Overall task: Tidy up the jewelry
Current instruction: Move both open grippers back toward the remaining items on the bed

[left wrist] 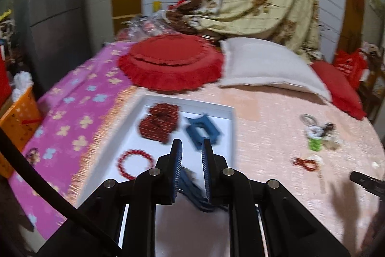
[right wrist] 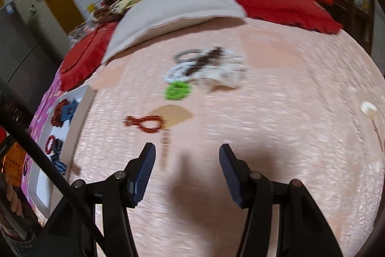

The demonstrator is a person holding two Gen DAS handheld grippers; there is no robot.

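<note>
- Left claw is hovering over the white tray on the bed; its jaws are standing a narrow gap apart, with nothing pinched between the pads. A dark blue piece is lying in the tray just below and behind the tips, seemingly free of them.
- Tray is already holding a red beaded bracelet, a blue square-framed piece and a dark red patterned piece.
- Right claw is sitting well apart and empty above the pink bedspread, no item between the jaws.
- Jewelry still loose on the bed: a red beaded loop twisted into a figure eight just ahead and left of the right claw, a green beaded ring farther on, and a tangled pile of white and dark pieces beyond it.
- Judgement: the step in hand is the right claw reaching for the red loop, the nearest piece.
- To do it well: be lining one pad on each side of a single strand at the crossing, coming down steeply, closing only once the beads are between the pads.
- Risk: pinching bedspread with the beads, or snagging the flat tan fan-shaped piece touching the loop.
- Both views are blurred; fine detail is unreadable.
</note>
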